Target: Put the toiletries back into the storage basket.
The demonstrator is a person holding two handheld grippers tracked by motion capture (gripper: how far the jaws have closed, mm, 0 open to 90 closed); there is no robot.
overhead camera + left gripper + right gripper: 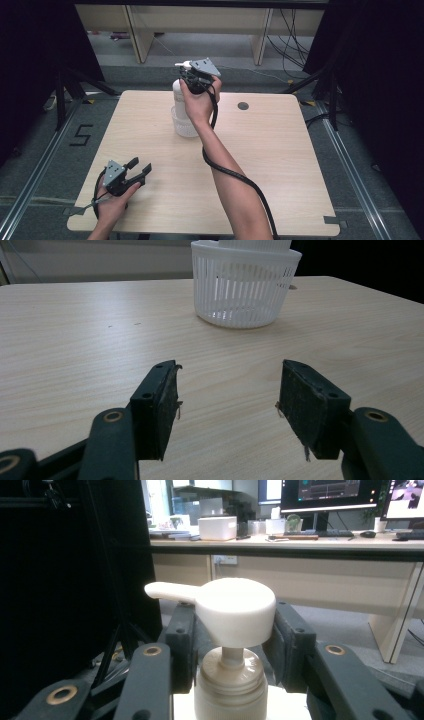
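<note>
The right tongs (pixel 192 80) stand at the far middle of the table (pixel 280 165), with their jaws on either side of the top of a white pump bottle (pixel 177 92) that stands upright inside a white slotted basket (pixel 183 126). In the right gripper view the jaws sit against the sides of the pump head (pixel 235 609), just above the collar and cap (pixel 230 677), so the right tongs look clamped on the pump head, though the pads themselves are partly hidden behind it. The left tongs (pixel 139 169) rest low near the front left corner of the table, jaws apart with nothing between them, well apart from the basket (pixel 245 285) that they face. The main risk lies in where the grip sits: the pump head is round, smooth and rides on a thin stem, so it can turn or slip between the pads, and a squeeze or downward push may press the pump and squirt its contents from the spout (pixel 167 591), which points left in that view. A lift by the head alone puts the bottle's whole weight on the stem, and the bottle may swing or drop. The basket is light and nobody steadies it, so a tilted pull can drag it along or tip it over.
</note>
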